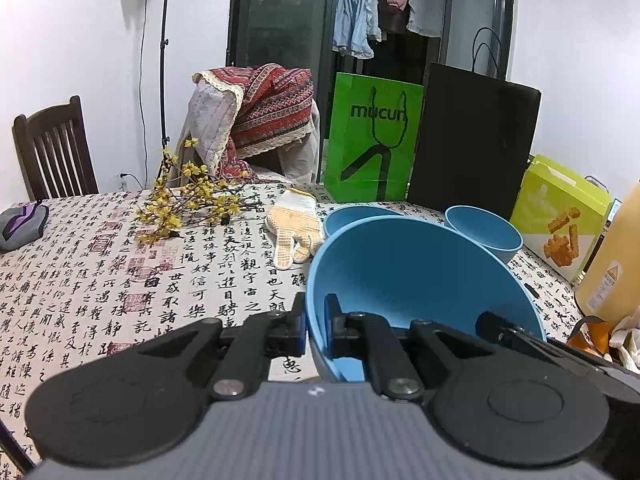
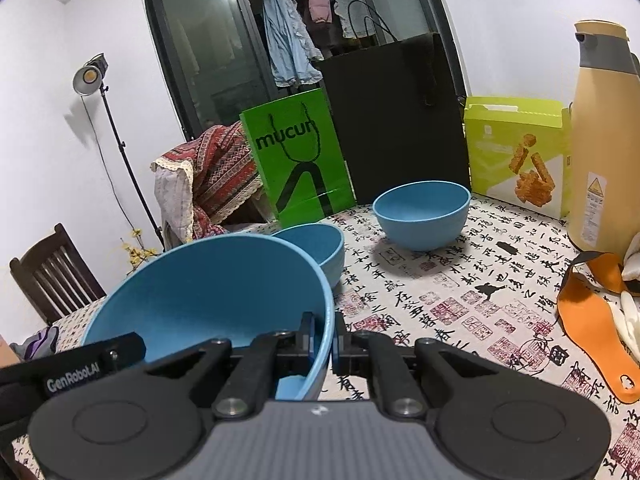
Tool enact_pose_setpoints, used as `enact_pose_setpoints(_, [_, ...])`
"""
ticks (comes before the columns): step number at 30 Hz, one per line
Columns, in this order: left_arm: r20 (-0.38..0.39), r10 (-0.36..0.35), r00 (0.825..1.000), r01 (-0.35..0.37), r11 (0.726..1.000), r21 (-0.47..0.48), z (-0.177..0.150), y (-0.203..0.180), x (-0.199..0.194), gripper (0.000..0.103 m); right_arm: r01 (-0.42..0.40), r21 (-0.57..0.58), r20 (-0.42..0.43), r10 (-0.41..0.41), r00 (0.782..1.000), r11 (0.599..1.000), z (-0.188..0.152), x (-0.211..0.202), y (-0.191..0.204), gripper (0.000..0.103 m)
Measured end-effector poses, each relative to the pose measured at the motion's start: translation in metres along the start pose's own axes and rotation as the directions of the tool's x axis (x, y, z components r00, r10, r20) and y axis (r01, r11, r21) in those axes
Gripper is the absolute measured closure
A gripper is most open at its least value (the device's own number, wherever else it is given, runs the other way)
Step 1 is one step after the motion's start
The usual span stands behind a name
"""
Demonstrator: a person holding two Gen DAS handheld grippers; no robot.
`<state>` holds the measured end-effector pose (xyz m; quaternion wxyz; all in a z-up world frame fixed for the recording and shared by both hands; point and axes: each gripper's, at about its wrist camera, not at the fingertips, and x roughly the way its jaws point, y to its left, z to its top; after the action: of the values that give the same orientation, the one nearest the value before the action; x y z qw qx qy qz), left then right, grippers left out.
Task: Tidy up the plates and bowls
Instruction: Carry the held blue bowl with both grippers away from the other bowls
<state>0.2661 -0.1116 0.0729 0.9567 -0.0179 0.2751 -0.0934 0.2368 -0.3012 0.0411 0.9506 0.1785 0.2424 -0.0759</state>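
Note:
A large blue bowl (image 1: 416,272) (image 2: 208,292) hangs tilted above the table, gripped from both sides. My left gripper (image 1: 316,320) is shut on its left rim, one pad inside and one outside. On the opposite rim my right gripper (image 2: 323,338) is shut the same way. Two smaller blue bowls stand on the table beyond it: one just behind the big bowl (image 1: 356,216) (image 2: 316,246), the other farther right (image 1: 484,232) (image 2: 422,212).
A white dotted glove (image 1: 292,228) and yellow flower twigs (image 1: 188,204) lie left of the bowls. A green bag (image 1: 372,140), a black bag (image 1: 472,140) and a lime box (image 2: 516,152) line the back. A tan thermos (image 2: 604,140) and an orange strap (image 2: 596,320) are at right.

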Motion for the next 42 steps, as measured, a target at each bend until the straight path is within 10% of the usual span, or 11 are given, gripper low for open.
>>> enact_pose_setpoints(42, [0.025, 0.022, 0.999, -0.021, 0.999, -0.044, -0.013, 0.067, -0.034, 0.094, -0.056, -0.040, 0.004, 0.057, 0.998, 0.998, -0.030, -0.019, 0.057, 0.095])
